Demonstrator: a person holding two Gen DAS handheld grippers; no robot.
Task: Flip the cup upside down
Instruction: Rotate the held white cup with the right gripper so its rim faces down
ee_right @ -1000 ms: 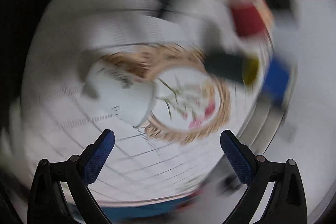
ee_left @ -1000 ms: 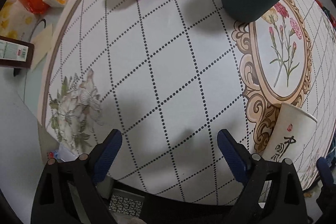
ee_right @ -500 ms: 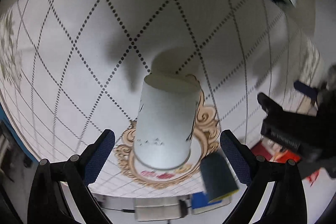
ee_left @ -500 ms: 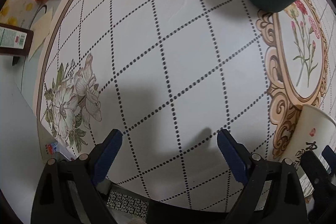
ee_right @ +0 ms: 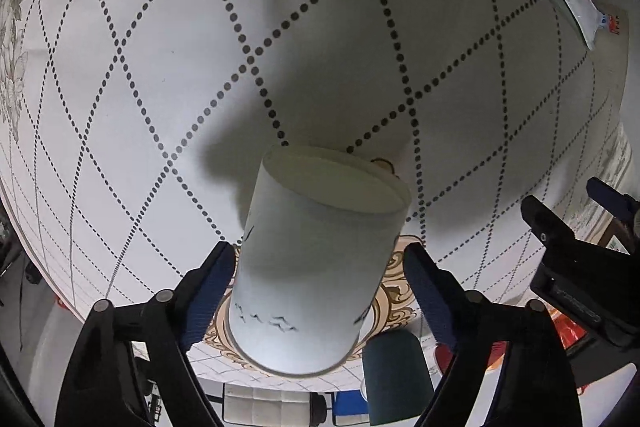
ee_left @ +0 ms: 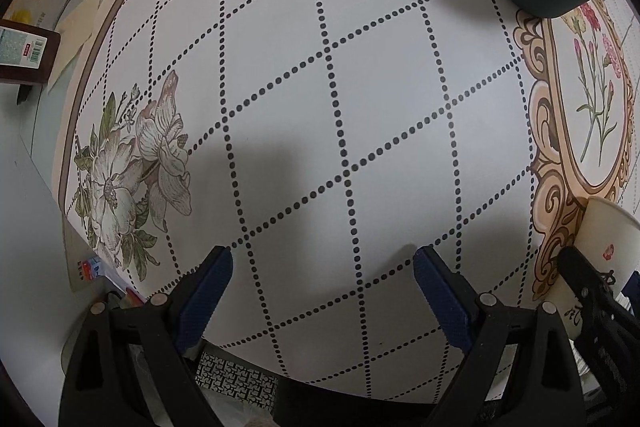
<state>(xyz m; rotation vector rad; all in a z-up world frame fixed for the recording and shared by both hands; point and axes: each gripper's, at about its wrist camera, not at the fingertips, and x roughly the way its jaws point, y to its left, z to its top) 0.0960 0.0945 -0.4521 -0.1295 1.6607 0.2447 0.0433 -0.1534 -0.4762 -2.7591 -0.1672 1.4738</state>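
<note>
While your right hand-held gripper (ee_right: 318, 291) brackets the white paper cup (ee_right: 316, 267), jaws apart, your left hand-held gripper (ee_left: 322, 291) gapes over the worktop (ee_left: 360, 87).

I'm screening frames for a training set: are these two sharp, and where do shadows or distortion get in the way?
Left wrist view: sharp; fisheye bows the dotted grid on the tablecloth; soft shadows lie ahead of the left hand-held gripper. Right wrist view: also sharp; the white paper cup between the right hand-held gripper fingers casts a broad dark shadow, and its near side is dim.
</note>
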